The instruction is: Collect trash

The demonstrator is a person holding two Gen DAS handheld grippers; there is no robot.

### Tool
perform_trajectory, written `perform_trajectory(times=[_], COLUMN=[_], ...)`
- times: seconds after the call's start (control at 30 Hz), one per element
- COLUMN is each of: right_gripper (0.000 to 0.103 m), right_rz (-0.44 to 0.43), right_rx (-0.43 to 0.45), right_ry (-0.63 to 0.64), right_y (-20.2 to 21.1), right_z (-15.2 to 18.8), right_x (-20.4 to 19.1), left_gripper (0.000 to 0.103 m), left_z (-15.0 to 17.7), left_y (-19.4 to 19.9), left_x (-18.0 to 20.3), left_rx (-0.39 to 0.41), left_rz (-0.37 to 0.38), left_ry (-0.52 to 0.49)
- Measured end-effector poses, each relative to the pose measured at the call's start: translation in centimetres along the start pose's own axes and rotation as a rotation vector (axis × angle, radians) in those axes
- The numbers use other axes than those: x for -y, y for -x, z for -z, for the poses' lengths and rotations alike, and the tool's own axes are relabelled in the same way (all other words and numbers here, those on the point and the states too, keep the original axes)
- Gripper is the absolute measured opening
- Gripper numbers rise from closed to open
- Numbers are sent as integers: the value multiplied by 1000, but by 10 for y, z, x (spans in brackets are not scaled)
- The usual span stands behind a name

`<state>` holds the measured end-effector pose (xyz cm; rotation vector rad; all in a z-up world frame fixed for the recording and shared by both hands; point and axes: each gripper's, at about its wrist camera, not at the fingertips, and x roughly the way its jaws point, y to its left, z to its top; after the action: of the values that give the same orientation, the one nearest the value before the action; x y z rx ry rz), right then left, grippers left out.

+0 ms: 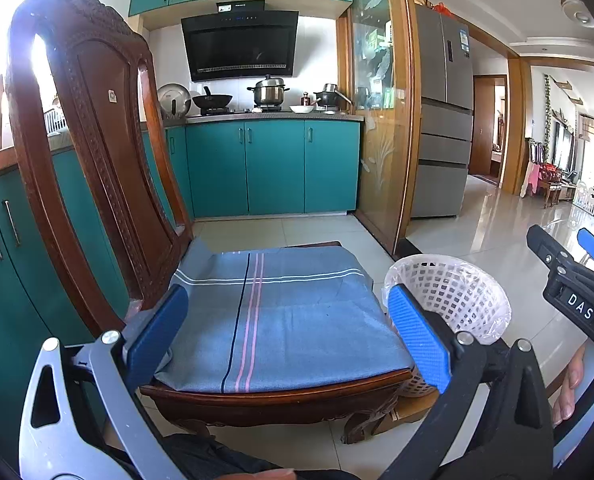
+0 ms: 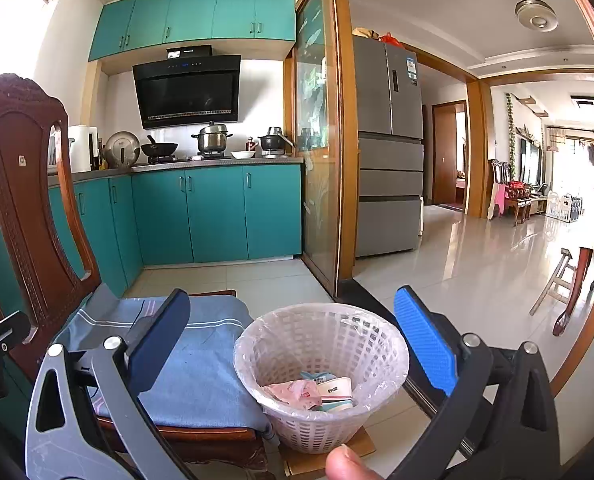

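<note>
1. Nearest, the left gripper (image 1: 287, 336) has its jaws spread wide with nothing between them, and it hovers over the near edge of the chair seat. The right gripper (image 2: 293, 344) is just as wide and just as empty, framing the basket from above.
2. Just beyond, the white lattice basket (image 2: 321, 436) stands upright on a flat piece of cardboard (image 2: 361, 450) on the floor, touching the right side of the wooden chair (image 1: 97, 128). Its long axis runs vertical with the mouth facing up, and a clear liner is folded over the rim.
3. The trash (image 2: 317, 392) lies at the basket's bottom: paper cups on their sides and a crumpled pinkish wrapper.
4. The blue-grey cloth (image 1: 281, 320) on the seat looks bare, so the collecting seems finished or nearly so.
5. If any piece is left, the safest approach is straight down over the mouth, releasing well inside the rim so the light basket is not tipped off its cardboard.
6. Far off, the teal kitchen cabinets (image 1: 273, 164) hold nothing that needs handling.
</note>
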<state>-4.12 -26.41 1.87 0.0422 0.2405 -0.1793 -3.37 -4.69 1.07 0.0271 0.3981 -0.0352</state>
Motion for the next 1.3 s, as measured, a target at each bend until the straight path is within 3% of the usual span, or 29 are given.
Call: perform_trajectory(times=[1.3], right_gripper=[100], right_rz=[-14], right_rx=[-40], right_ry=[1], right_y=[-14], right_z=[9], right_x=[2], left_gripper=[100], left_z=[6], left_y=[-13], left_x=[-1], left_rx=[-41], left_rz=[-25], left_ry=[17])
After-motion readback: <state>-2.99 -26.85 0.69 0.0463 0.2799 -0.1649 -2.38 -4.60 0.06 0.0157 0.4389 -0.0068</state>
